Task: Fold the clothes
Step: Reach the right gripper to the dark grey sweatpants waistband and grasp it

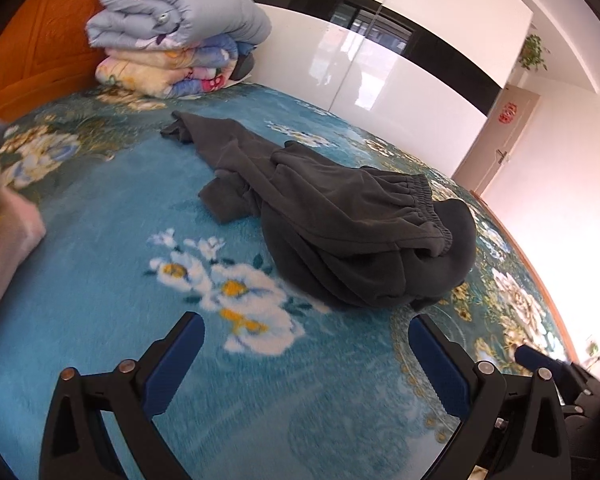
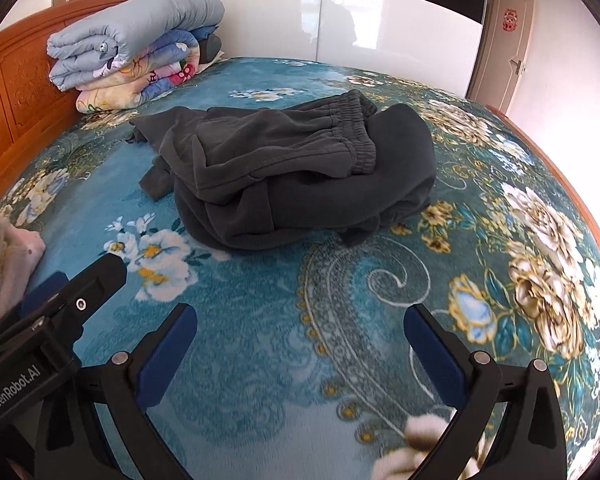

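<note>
- Pink folded cloth [image 2: 8, 264] at bed's far left edge, near the left gripper [image 1: 306, 344], whose jaws stand wide apart, nothing between.
- Stacked quilts [image 2: 132, 40] against orange headboard [image 2: 16, 92].
- Dark grey sweatpants [image 2: 276, 152] bunched mid-bed on teal floral blanket [image 2: 340, 340], lying over another dark garment [image 2: 404, 160].
- Right gripper [image 2: 300, 336] spread apart, holding nothing, short of the pile.

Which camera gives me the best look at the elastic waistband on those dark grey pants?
The right wrist view: the elastic waistband faces the camera near the centre, its gathered ribbing sharp along its length, atop the dark grey pants. In the left wrist view the waistband shows too, but off to the right, foreshortened and slightly blurred.
</note>
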Demonstrator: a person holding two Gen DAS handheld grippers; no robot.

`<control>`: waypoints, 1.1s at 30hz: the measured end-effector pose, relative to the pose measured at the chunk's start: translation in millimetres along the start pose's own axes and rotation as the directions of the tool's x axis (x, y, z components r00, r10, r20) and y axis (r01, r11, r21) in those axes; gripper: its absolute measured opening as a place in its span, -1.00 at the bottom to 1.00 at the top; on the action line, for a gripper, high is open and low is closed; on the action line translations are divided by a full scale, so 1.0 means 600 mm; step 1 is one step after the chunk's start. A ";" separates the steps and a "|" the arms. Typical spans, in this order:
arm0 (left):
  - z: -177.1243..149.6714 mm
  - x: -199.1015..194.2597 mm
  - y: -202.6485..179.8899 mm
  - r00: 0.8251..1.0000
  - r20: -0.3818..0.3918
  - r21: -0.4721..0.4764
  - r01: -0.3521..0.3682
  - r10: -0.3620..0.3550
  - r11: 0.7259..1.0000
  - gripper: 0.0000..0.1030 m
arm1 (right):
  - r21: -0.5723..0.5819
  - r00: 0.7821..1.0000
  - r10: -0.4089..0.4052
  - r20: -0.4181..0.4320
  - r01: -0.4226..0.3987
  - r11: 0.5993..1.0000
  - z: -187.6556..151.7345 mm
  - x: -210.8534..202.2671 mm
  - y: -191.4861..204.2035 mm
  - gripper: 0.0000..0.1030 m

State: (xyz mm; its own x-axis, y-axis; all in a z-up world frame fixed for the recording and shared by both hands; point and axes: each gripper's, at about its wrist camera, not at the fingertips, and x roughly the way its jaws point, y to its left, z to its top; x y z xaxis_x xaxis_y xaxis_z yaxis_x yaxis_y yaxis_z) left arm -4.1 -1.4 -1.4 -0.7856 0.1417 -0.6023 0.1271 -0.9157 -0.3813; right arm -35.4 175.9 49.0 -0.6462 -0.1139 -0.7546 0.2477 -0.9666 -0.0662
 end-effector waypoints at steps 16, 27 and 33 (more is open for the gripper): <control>0.027 0.064 0.079 0.999 -0.040 -0.157 0.016 -0.022 0.987 1.00 | -0.031 0.998 -0.051 -0.024 0.050 0.998 0.065 0.076 0.030 1.00; 0.032 0.069 0.103 0.991 -0.137 -0.183 -0.022 -0.003 0.983 1.00 | 0.220 0.992 0.114 -0.060 -0.098 0.970 0.161 0.137 -0.025 1.00; 0.051 0.043 0.122 0.997 -0.079 -0.234 -0.017 -0.002 0.972 1.00 | 0.399 0.977 0.207 -0.048 -0.171 0.901 0.182 0.182 -0.068 1.00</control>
State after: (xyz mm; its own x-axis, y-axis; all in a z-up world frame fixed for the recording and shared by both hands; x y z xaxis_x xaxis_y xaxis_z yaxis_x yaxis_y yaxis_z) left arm -33.3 -76.3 -23.5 -0.7353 0.1730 -0.6553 0.2787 -0.8042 -0.5249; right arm -194.7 177.8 40.6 -0.5459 -0.3002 -0.7822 0.0454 -0.9428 0.3302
